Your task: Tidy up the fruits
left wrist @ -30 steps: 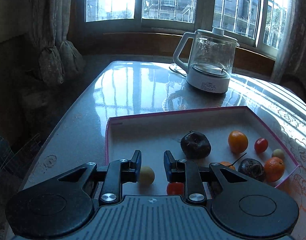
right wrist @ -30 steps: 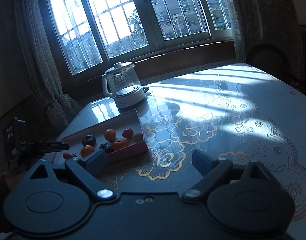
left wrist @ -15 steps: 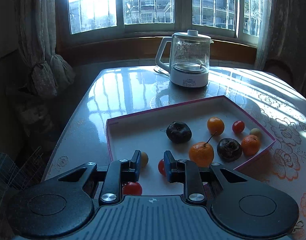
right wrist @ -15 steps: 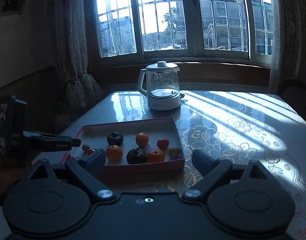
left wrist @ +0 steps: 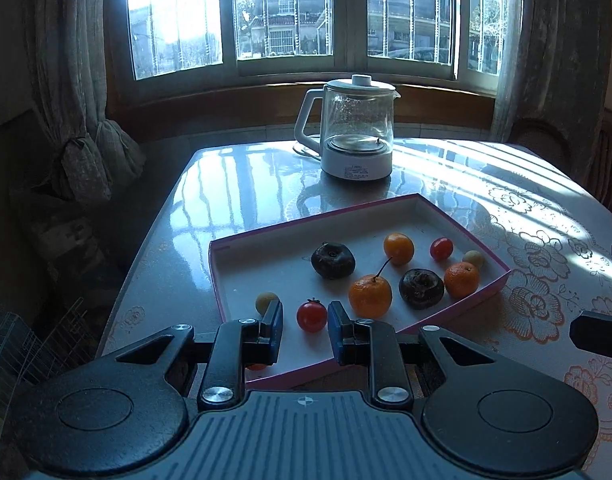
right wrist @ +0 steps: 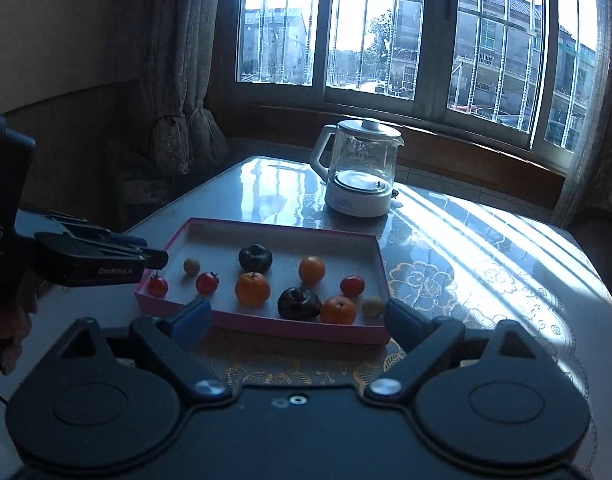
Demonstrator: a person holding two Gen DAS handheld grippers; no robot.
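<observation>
just ahead of the left tool (left wrist: 305, 326), a cherry tomato (left wrist: 311, 315) sat in the pink tray (left wrist: 458, 308) on the desk (left wrist: 241, 184). that tool was nearly shut and held nothing. the right tool (right wrist: 295, 314), wide open and empty, was farther back.

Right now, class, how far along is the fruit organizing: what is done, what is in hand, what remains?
Done: all ten fruits lie in the pink-edged tray, but mixed: oranges, dark fruits, cherry tomatoes and pale fruits interleave. In hand: nothing visible; the left gripper is shut, the right gripper open and empty. Remaining: grouping by kind, practically all of it.
</observation>
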